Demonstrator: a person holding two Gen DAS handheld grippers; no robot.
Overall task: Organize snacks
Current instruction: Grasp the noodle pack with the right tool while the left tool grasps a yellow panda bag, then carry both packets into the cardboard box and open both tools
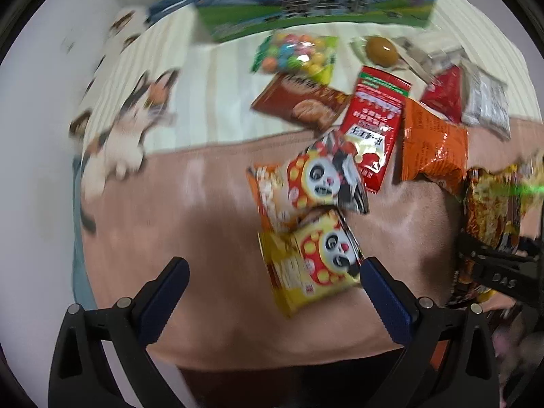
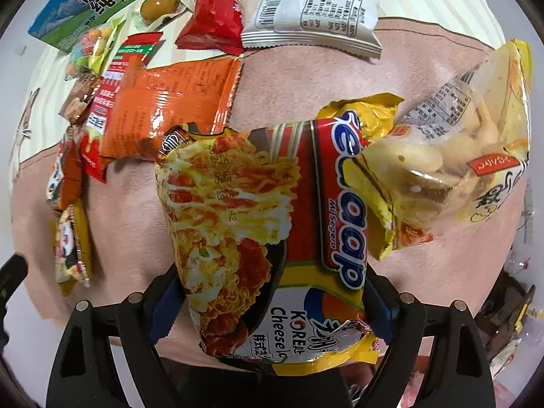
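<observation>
My left gripper point(image 1: 272, 265) hangs open over the pink blanket point(image 1: 170, 221). A yellow panda snack packet point(image 1: 316, 265) lies between its fingers, close to the right one, with the left pad well clear of it. An orange panda packet point(image 1: 299, 190) overlaps it just beyond. My right gripper point(image 2: 272, 306) points straight down, its two pads against the sides of a cheese instant noodle packet point(image 2: 258, 224) lying on the blanket. The same noodle packet point(image 1: 493, 204) shows at the right edge of the left wrist view.
A blue-green milk carton box point(image 1: 306, 6) stands at the back on a cream striped cloth point(image 1: 210, 85). A candy bag point(image 1: 295, 54), red packet point(image 1: 370, 119), orange packet point(image 2: 170, 108) and white packet point(image 2: 316, 17) lie scattered. A clear yellow crisp bag point(image 2: 459, 156) overlaps the noodles.
</observation>
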